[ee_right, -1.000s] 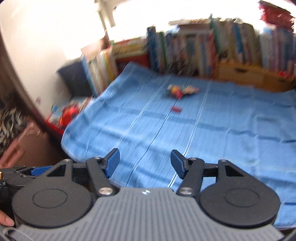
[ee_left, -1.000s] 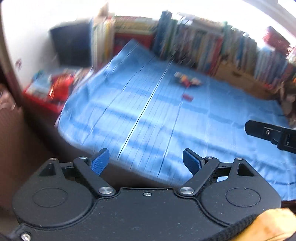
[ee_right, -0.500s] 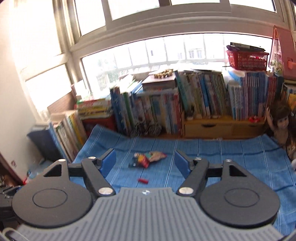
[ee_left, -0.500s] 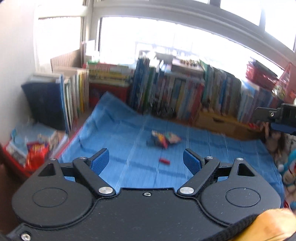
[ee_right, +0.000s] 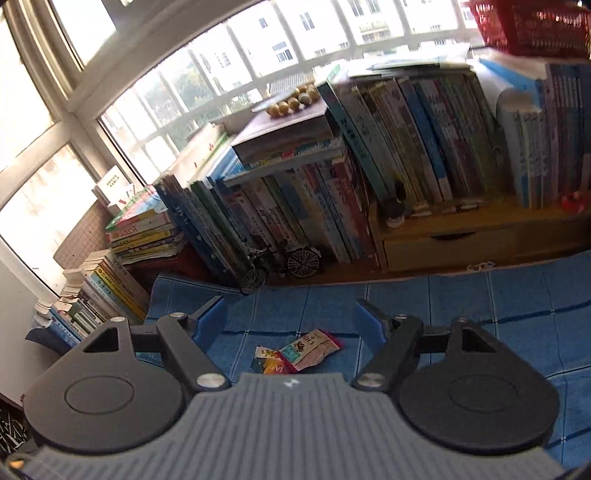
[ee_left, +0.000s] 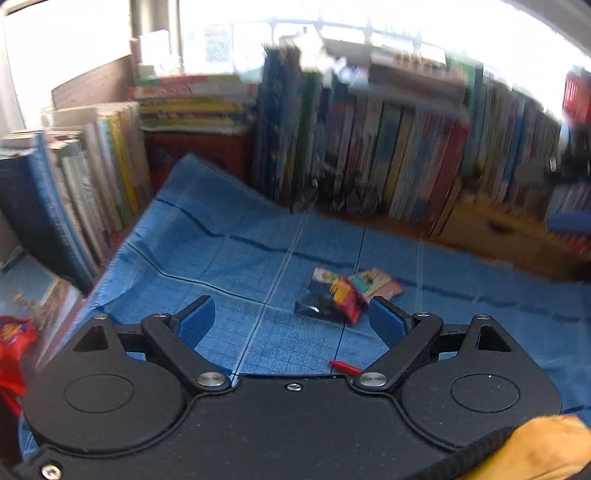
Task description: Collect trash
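A small pile of snack wrappers (ee_left: 343,293) lies on the blue cloth (ee_left: 229,280): a dark one with red and yellow, and a pale pink one behind it. A red scrap (ee_left: 345,366) lies nearer, just in front of my left gripper's body. My left gripper (ee_left: 291,323) is open above the cloth, short of the wrappers. In the right wrist view the same wrappers (ee_right: 299,350) show between the fingers of my right gripper (ee_right: 291,323), which is open and holds nothing.
Rows of upright books (ee_right: 369,184) and a wooden drawer unit (ee_right: 461,243) line the far edge of the cloth. More books (ee_left: 74,192) stand along the left side. A small bicycle model (ee_right: 280,264) sits before the books. A red basket (ee_right: 532,26) tops the shelf.
Both grippers have moved forward and closer to the wrappers, which now look larger. The left view has dipped toward the cloth. Both stay open.
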Demonstrator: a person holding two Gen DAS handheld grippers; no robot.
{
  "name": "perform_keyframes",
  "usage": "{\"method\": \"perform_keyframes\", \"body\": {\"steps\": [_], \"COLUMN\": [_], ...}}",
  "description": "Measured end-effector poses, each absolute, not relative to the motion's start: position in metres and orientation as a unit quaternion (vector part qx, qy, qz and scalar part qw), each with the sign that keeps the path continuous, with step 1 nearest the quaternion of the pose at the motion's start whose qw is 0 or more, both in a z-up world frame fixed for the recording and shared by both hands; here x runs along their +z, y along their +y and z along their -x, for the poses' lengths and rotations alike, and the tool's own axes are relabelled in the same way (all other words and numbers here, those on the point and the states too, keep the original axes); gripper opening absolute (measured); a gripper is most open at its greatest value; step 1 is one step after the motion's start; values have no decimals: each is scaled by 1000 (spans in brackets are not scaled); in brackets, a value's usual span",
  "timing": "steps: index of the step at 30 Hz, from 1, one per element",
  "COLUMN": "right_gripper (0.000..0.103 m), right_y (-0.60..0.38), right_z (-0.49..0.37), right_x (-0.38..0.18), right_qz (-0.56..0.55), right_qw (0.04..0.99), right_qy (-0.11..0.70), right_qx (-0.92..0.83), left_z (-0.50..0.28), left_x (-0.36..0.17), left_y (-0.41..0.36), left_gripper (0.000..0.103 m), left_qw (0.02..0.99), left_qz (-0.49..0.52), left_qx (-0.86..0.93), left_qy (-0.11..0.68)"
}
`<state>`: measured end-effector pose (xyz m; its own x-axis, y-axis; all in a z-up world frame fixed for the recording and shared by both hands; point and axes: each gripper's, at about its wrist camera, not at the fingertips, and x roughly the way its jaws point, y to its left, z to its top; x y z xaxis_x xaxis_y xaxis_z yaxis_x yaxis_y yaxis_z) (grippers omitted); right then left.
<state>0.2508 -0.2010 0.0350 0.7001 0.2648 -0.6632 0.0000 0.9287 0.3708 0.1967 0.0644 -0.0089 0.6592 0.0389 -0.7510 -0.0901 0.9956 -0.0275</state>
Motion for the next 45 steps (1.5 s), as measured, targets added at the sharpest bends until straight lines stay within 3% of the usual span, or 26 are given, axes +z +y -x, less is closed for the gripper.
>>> {"method": "perform_keyframes", "body": {"steps": [8,15,24,31,45], "right_gripper": [84,84,84,84,87], "right_y": [-215,-212,-202,-186,-158], "right_z": [-332,-362,-397,-412,-400], "right_x": [-69,-128,-162,-178,-187], "right_qz": [-231,-250,-241,-205,-105], "right_qw": [847,819,804,805,824], "right_qy": [472,512,540,552,548], "right_qx": [74,71,68,70,99], "left_z": [-261,-305,-333,-317,-299], "left_x": [-115,-157,-186,-186,-163], "left_y": [18,14,9,13,48], "left_gripper": [89,89,89,47,46], "left_qw": [898,905,903,900,904], "left_qz": [-22,-20,6,36,65], "left_qx": [27,23,7,0,91], "left_qy": [439,424,430,434,412]}}
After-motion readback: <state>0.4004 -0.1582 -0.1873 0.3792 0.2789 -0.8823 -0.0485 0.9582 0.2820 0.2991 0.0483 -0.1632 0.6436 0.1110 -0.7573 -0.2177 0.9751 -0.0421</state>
